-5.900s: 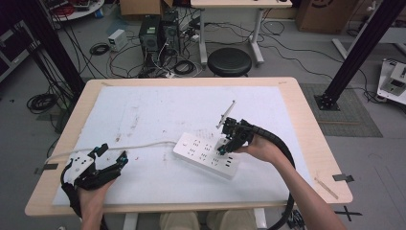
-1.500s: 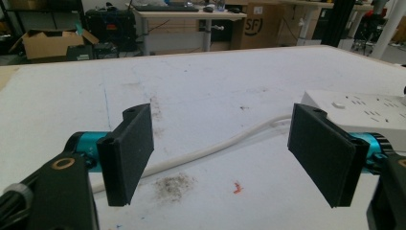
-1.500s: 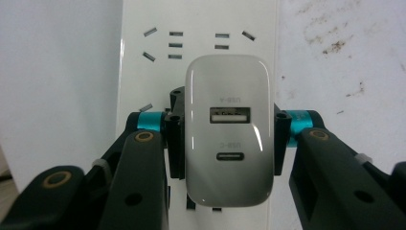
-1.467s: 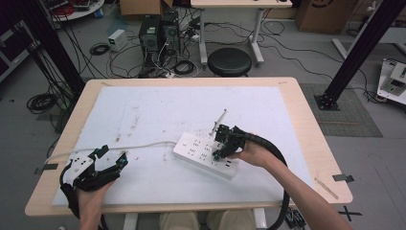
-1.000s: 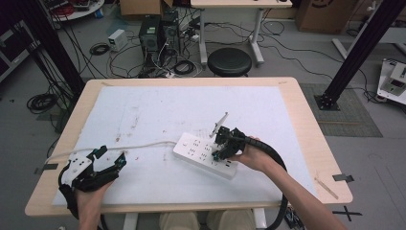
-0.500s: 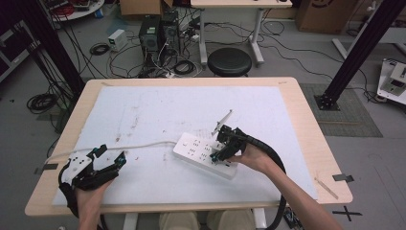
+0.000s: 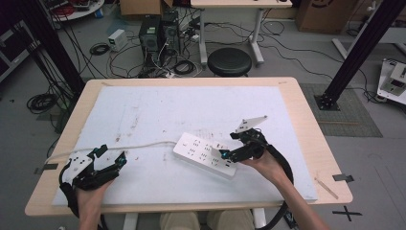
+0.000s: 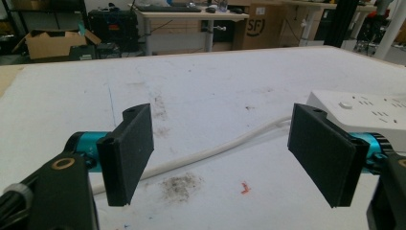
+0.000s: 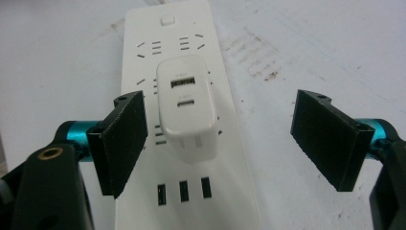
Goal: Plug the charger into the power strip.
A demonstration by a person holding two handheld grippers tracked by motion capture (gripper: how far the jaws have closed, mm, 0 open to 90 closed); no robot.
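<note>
Now | right gripper (image 9: 218, 139): jaws just opened, spread wide, pads clear of the white charger (image 9: 187, 106) | charger: plugged upright into the power strip (image 7: 205, 154), mid-table, near side | left gripper (image 8: 220, 158): jaws spread, nothing between, at near left by the strip's white cord (image 8: 215, 152)

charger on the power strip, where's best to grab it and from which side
Grip the charger by its two flat long sides, coming straight down from above: it stands upright out of the power strip, and those smooth parallel faces suit the right gripper, now open around it.
</note>
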